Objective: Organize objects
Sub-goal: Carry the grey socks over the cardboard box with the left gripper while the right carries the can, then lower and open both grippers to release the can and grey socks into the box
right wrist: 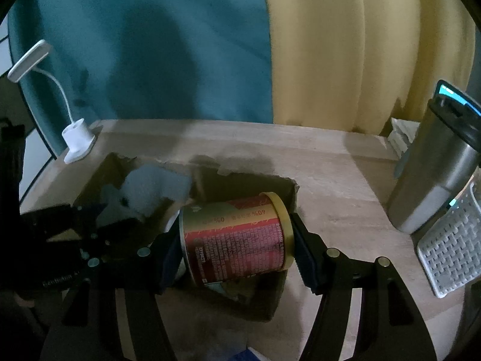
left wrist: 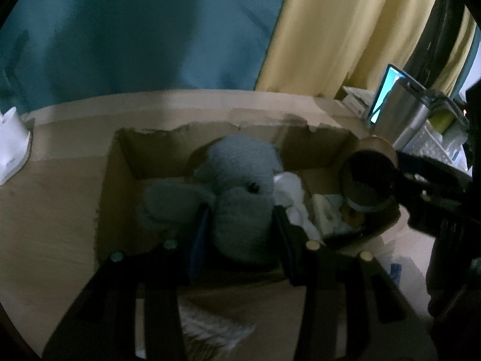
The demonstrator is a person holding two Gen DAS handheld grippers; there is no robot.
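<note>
My left tongs (left wrist: pixel 240 225) pinched the grey plush (left wrist: pixel 240 192) over the box (left wrist: pixel 120 180); only the right view showed my right tongs (right wrist: pixel 237 249) gripping the can (right wrist: pixel 237 237).

A: Free room? Bare wooden table (right wrist: pixel 330 162) runs behind the cardboard box (right wrist: pixel 288 192), centre to upper right in the right wrist view.

B: And left of the box in the left wrist view, lower left, bare too.

A: Blockers: steel tumbler (right wrist: pixel 436 174) and white basket (right wrist: pixel 448 249) crowd the right edge.

B: White lamp base (right wrist: pixel 76 141) stands at the far left corner. Box interior is packed: blue plush (left wrist: pixel 237 192) fills the middle, white cloth (left wrist: pixel 291 198) beside it.
</note>
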